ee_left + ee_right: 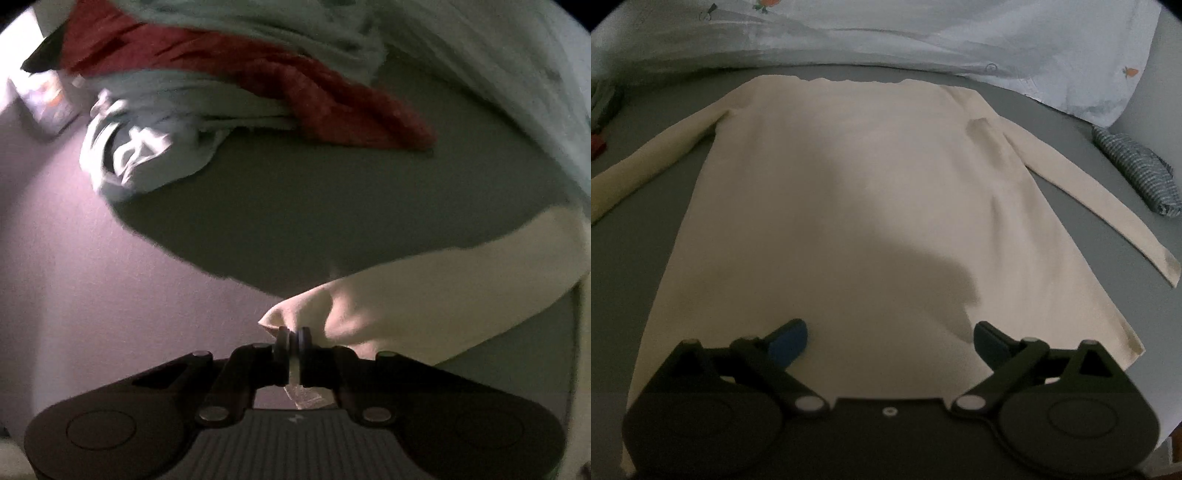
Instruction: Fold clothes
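A cream long-sleeved top (857, 206) lies flat on a grey surface (635, 258), both sleeves spread out. My right gripper (890, 341) is open and empty, hovering over the top's near hem. In the left wrist view my left gripper (294, 341) is shut on the cuff of the cream sleeve (424, 295), which is lifted off the grey surface (295, 206) near its edge.
A pile of pale green and red clothes (207, 96) lies beyond the left gripper. A pale printed sheet (923, 40) lies behind the top. A striped bundle (1137, 173) sits at the right. A purple floor (74, 258) lies beside the surface.
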The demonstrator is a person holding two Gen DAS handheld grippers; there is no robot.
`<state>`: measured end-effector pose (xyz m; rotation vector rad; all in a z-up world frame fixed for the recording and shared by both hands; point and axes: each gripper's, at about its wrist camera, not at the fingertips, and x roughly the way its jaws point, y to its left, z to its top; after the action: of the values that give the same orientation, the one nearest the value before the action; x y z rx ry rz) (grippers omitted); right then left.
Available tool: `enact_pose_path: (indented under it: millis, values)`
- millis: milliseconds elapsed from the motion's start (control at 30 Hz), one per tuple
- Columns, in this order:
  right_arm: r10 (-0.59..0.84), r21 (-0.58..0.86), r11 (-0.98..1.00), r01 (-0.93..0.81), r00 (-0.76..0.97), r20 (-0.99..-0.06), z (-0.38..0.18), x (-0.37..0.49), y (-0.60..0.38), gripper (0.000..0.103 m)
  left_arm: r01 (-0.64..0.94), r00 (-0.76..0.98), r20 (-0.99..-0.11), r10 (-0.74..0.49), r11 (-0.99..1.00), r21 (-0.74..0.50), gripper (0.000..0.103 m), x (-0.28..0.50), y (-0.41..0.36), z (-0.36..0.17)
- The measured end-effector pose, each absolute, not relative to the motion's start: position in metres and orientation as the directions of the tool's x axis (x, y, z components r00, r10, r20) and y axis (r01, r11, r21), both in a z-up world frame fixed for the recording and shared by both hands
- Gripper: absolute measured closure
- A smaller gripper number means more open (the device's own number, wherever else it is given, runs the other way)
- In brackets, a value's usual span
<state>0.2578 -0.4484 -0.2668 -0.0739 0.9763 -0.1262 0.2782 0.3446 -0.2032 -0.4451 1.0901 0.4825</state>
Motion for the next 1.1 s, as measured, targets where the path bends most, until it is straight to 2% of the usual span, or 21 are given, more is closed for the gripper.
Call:
enact_pose_path:
  millis: [67, 100, 167, 267, 333, 367, 400, 467, 600, 700, 833, 933, 1067, 1100]
  values:
    - [-0.134, -0.117, 0.991, 0.066, 0.558, -0.819, -0.267, 0.257, -0.449, 0.005, -0.611, 0.382, -0.913, 0.144, 0.78, -0.133, 0.098, 0.259, 0.358, -0.202]
    - [-0.13, -0.114, 0.991, 0.064, 0.559, -0.819, -0.268, 0.256, -0.45, 0.005, -0.631, 0.367, -0.916, 0.16, 0.766, -0.119, 0.101, 0.255, 0.362, -0.203]
    - [-0.118, -0.094, 0.993, 0.072, 0.555, -0.824, -0.268, 0.257, -0.454, 0.005, -0.657, 0.307, -0.918, 0.252, 0.754, -0.012, 0.103, 0.269, 0.37, -0.216]
    - [-0.091, -0.078, 0.996, 0.047, 0.554, -0.828, -0.267, 0.259, -0.457, 0.008, -0.67, 0.293, -0.921, 0.255, 0.743, -0.007, 0.101, 0.261, 0.387, -0.222]
    - [-0.064, -0.074, 0.997, 0.004, 0.57, -0.819, -0.262, 0.259, -0.458, 0.034, -0.658, 0.348, -0.909, 0.231, 0.751, -0.061, 0.099, 0.26, 0.386, -0.211]
    - [-0.057, -0.078, 0.997, -0.011, 0.583, -0.811, -0.259, 0.262, -0.458, 0.059, -0.644, 0.37, -0.9, 0.232, 0.762, -0.068, 0.099, 0.262, 0.381, -0.204]
    - [-0.052, -0.083, 0.996, -0.024, 0.595, -0.802, -0.255, 0.265, -0.458, 0.078, -0.625, 0.394, -0.891, 0.227, 0.777, -0.078, 0.098, 0.266, 0.375, -0.198]
    - [-0.051, -0.095, 0.995, -0.038, 0.621, -0.782, -0.25, 0.273, -0.46, 0.086, -0.549, 0.45, -0.876, 0.175, 0.828, -0.117, 0.089, 0.283, 0.352, -0.189]
    - [-0.051, -0.065, 0.998, 0.004, 0.656, -0.753, -0.243, 0.32, -0.482, 0.086, -0.334, 0.519, -0.855, 0.003, 0.921, -0.2, 0.087, 0.344, 0.282, -0.185]
    - [-0.076, -0.054, 0.997, 0.053, 0.675, -0.734, -0.242, 0.368, -0.51, 0.086, -0.138, 0.554, -0.827, -0.095, 0.969, -0.204, 0.087, 0.407, 0.211, -0.185]
    - [-0.114, -0.055, 0.993, 0.106, 0.699, -0.706, -0.245, 0.439, -0.55, 0.086, 0.036, 0.629, -0.731, -0.263, 0.95, -0.311, 0.085, 0.481, 0.146, -0.186]
    - [-0.105, -0.055, 0.994, 0.093, 0.708, -0.699, -0.253, 0.481, -0.567, 0.086, 0.025, 0.649, -0.73, -0.214, 0.965, -0.261, 0.086, 0.542, 0.122, -0.202]
    - [-0.068, -0.038, 0.998, 0.058, 0.717, -0.694, -0.264, 0.531, -0.583, 0.087, -0.01, 0.627, -0.753, -0.201, 0.964, -0.266, 0.086, 0.609, 0.118, -0.229]
    - [-0.069, -0.036, 0.997, 0.062, 0.707, -0.704, -0.267, 0.542, -0.586, 0.089, -0.005, 0.618, -0.761, -0.197, 0.967, -0.255, 0.086, 0.621, 0.117, -0.234]
